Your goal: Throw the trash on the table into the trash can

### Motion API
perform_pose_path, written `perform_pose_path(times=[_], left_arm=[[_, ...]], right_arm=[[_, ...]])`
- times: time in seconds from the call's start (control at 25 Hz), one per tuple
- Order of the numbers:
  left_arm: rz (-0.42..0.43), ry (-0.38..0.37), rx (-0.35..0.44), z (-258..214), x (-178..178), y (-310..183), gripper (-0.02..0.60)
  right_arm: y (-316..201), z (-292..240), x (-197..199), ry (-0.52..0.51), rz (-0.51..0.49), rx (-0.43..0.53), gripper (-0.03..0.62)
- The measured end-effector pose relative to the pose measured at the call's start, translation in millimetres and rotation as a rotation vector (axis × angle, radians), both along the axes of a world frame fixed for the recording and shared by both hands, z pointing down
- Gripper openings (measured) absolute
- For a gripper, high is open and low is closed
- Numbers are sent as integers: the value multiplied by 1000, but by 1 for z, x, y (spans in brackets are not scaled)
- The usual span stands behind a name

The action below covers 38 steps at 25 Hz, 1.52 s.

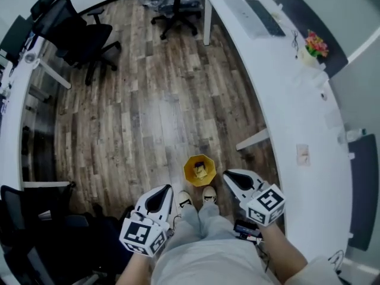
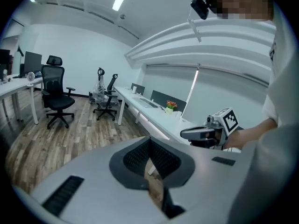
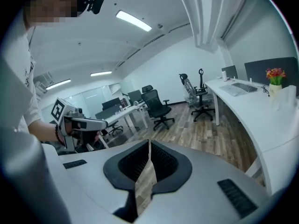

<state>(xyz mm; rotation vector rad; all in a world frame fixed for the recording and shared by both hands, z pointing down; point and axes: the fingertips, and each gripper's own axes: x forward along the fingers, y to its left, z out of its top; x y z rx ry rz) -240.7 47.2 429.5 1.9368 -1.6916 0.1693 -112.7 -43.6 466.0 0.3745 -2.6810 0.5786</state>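
The person stands over the yellow trash can (image 1: 189,165), which sits on the wood floor right at the toes of their shoes (image 1: 209,193), near 6 o'clock in the head view; I'd guess it is parked there so a drop needs only a short reach from the table. Something dark and pale lies inside it. The left gripper (image 1: 161,193) at 7 o'clock and the right gripper (image 1: 230,176) at 5 o'clock flank the can, both aimed forward and a little downward. Each gripper view shows its 2 jaws pressed together tip to tip with nothing between them, so neither carries trash. The white table (image 1: 297,100) curves from 1 o'clock down to 4 o'clock on the person's right. 1 small pale slip (image 1: 303,154) lies on it at 3 o'clock, well apart from both grippers; it may be trash to collect, though it is too small to tell. If so, the right gripper is the nearer one and would have to spread first
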Motion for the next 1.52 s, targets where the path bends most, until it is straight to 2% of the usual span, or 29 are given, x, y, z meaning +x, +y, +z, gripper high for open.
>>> perform_pose_path(times=[0.16, 0.44, 1.12, 1.36, 1.52], left_arm=[[56, 0, 20, -18, 23, -4, 2], [114, 11, 59, -33, 42, -14, 2], [107, 41, 75, -37, 50, -22, 0], [101, -7, 97, -48, 49, -23, 2], [95, -4, 103, -50, 46, -24, 2]], right_arm=[[7, -29, -4, -17, 4, 35, 40], [3, -46, -1, -28, 26, 50, 40], [-9, -54, 14, -53, 55, 53, 40], [-10, -53, 18, -60, 64, 49, 40], [-9, -54, 18, -64, 68, 46, 40]])
